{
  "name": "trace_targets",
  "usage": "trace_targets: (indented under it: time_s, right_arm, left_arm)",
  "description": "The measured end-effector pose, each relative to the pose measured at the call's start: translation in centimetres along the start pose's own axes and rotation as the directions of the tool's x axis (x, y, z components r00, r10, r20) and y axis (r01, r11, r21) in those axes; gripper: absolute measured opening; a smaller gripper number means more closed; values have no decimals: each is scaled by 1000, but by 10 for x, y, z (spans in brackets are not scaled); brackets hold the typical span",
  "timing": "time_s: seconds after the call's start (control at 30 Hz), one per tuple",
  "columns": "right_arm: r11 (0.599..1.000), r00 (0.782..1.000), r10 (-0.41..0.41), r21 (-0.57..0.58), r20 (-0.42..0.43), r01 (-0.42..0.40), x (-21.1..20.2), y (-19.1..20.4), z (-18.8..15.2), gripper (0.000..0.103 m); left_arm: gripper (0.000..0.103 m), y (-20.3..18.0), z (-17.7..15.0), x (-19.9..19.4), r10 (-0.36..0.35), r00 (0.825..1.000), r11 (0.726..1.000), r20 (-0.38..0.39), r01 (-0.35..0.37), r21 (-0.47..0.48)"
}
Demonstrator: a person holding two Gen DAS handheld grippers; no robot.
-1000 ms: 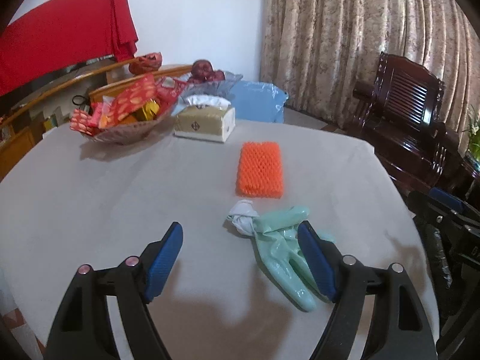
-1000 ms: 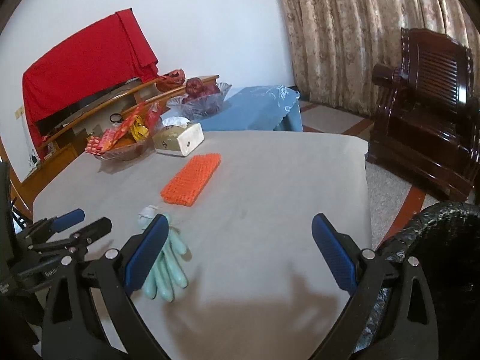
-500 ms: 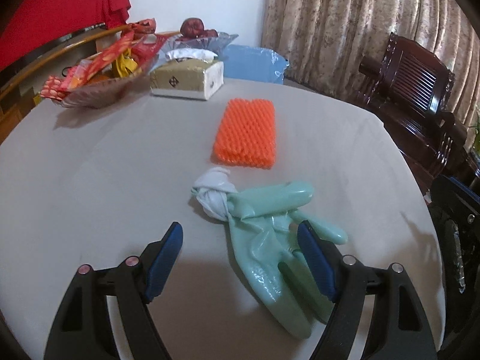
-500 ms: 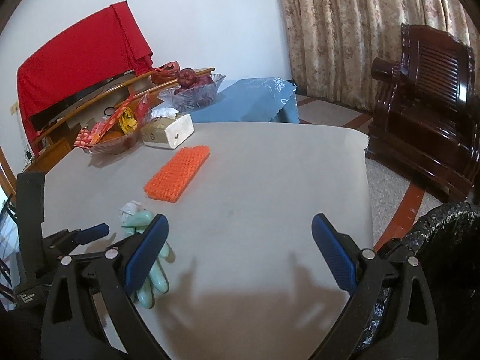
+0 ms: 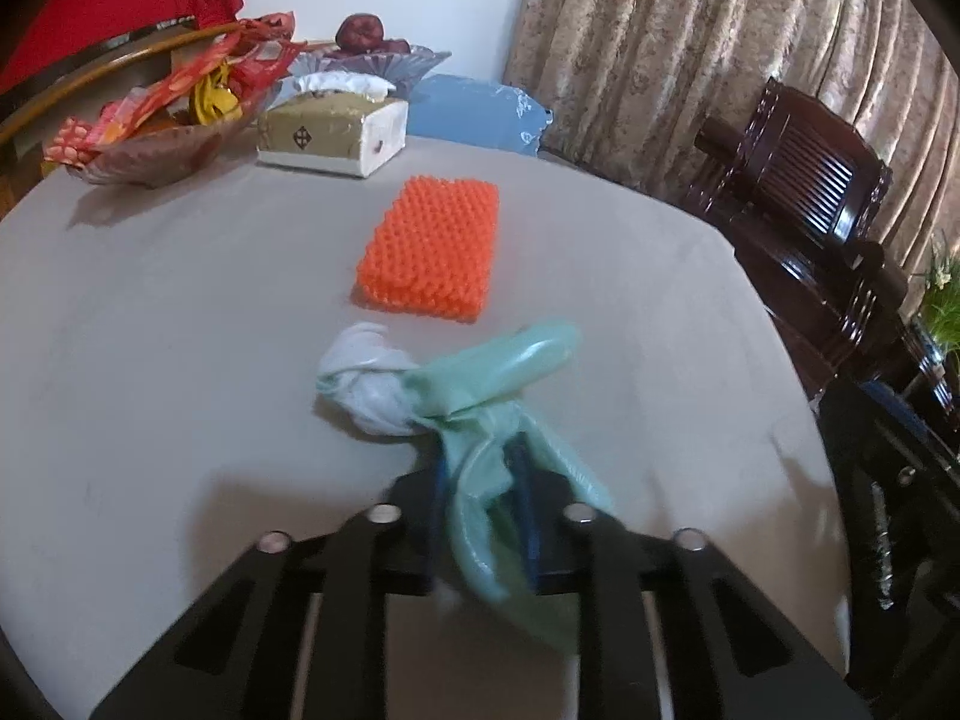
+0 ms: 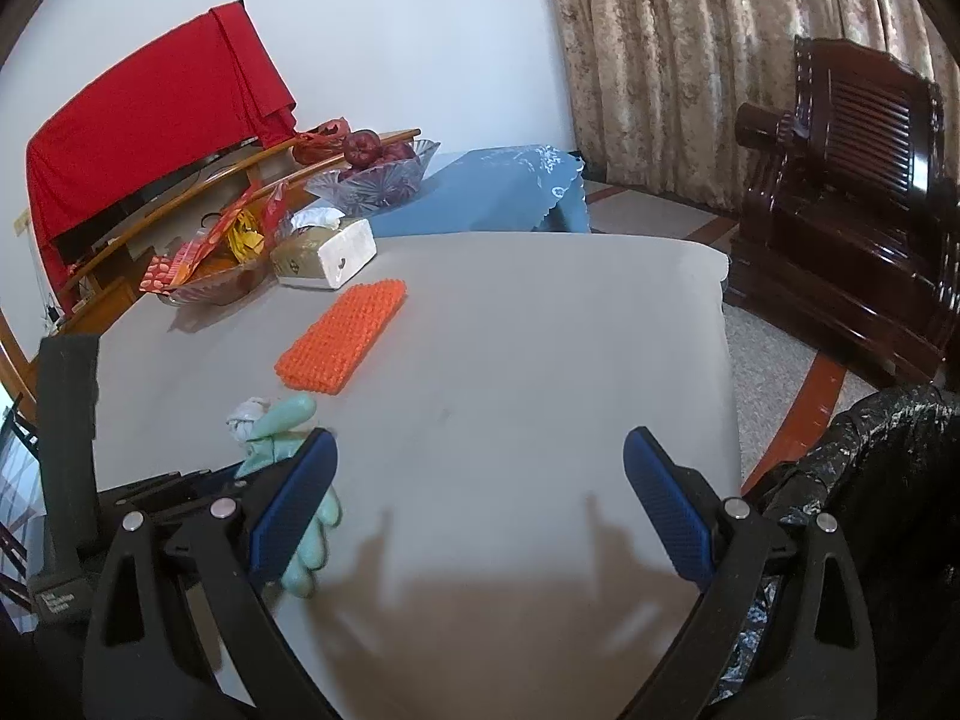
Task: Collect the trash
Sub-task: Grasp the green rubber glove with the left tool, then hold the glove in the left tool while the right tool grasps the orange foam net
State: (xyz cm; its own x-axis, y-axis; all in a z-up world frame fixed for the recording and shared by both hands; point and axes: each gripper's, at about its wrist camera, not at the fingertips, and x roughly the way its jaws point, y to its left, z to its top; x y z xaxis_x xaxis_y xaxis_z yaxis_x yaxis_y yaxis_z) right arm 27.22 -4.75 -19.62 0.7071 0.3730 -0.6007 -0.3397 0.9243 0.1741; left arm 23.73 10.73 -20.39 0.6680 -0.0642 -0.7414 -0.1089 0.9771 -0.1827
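Closing on the mint-green rubber glove (image 5: 480, 468), the left gripper (image 5: 480, 516) is now pinching the glove's body between its two blue fingers (image 5: 438, 498), which half a second ago were standing wide apart on either side of it. The change suggests the first piece of trash is secured and the task is moving from reaching to carrying. The glove's white cuff (image 5: 369, 384) is bunching just ahead of the fingertips, one green finger is pointing up and toward the counter's right edge, and the rest is trailing back under the tool; whether it is already lifting off the grey counter (image 5: 150, 330) cannot be told.

The left gripper is sitting low near the counter's near edge, aiming toward the far side, where the orange spiked pad (image 5: 429, 249) is lying just beyond the glove. The right gripper (image 6: 480, 492) is hovering beside it, nearer the counter's right edge, its fingers (image 6: 666, 504) spread wide and holding nothing. The black trash bag (image 6: 870, 480) is waiting off the counter's right edge, and the glove will likely need to travel there. A tissue box (image 5: 333, 135) and a snack basket (image 5: 150, 150) are sitting along the far edge.
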Motion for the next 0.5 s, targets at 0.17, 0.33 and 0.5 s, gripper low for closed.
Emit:
trace_targets:
  time_s: [0.17, 0.33, 0.5]
  right_arm:
    - [1000, 1000, -3, -4, 0, 3, 0, 2, 2, 94]
    - [1000, 1000, 2, -14, -6, -2, 6, 13, 8, 94]
    - [999, 999, 19, -29, -25, -20, 31, 39, 19, 94]
  left_arm:
    - [14, 5, 8, -15, -4, 999, 1000, 42, 3, 8]
    - [14, 28, 15, -28, 42, 996, 999, 76, -42, -1]
    - [14, 59, 21, -36, 106, 989, 994, 99, -105, -16]
